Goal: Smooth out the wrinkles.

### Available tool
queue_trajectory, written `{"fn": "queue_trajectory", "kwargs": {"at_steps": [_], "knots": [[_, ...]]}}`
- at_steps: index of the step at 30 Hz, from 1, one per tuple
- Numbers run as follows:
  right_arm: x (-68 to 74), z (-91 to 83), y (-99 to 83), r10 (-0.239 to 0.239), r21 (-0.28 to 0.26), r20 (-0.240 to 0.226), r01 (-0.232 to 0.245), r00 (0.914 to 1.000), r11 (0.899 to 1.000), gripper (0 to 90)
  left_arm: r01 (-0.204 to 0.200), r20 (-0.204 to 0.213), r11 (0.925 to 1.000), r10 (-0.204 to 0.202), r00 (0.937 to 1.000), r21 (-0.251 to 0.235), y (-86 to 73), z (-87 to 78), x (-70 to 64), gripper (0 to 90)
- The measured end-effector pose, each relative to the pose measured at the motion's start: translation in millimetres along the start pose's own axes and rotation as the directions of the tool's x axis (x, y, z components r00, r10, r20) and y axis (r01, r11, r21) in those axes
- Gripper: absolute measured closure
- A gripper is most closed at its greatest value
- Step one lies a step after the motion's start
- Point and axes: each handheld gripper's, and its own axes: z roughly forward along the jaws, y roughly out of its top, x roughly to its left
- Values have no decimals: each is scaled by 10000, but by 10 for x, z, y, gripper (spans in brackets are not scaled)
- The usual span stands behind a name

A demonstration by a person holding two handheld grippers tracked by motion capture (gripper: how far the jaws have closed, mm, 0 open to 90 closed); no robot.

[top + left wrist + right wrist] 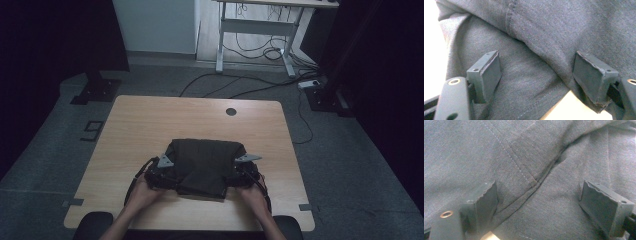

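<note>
A dark grey folded garment (204, 164) lies on the wooden table (150, 125), near the front middle. My left gripper (161, 172) sits at its left edge and my right gripper (245, 172) at its right edge, each held by a hand. Up close, the left gripper (536, 75) stands open, its jaws spread wide over the garment's (544, 32) seamed fabric, nothing pinched. My right gripper (537, 202) is open too, jaws apart above the garment's (499, 150) stitched fold. A sliver of tabletop (574, 107) shows under the cloth's edge.
A round cable hole (230, 111) sits near the table's far edge. Beyond the table are floor cables (260, 85), a white desk frame (260, 30) and a black stand base (97, 90) at the left. Bare wood surrounds the garment.
</note>
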Motion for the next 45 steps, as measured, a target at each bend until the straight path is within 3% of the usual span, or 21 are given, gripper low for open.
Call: {"fn": "queue_trajectory", "kwargs": {"at_steps": [13,22,31,39,45], "knots": [[-223,236,272,74,16,17,-74,10000,10000,140,412,-247,9992,-412,9988,-9,178,200,291,200],[-287,426,486,64,179,59,-65,10000,9998,121,661,-315,9977,-656,9973,155,273,291,536,179],[-422,624,685,-21,-17,-12,21,10000,10000,121,1079,-423,9941,-1072,9933,143,389,430,786,148],[-476,666,729,-27,-124,-155,25,9999,9999,122,1114,-513,9938,-1114,9925,-31,391,443,797,139],[-475,631,717,168,-234,-306,-175,9994,9996,137,1129,-278,9934,-1134,9932,-178,379,403,816,136]]}}
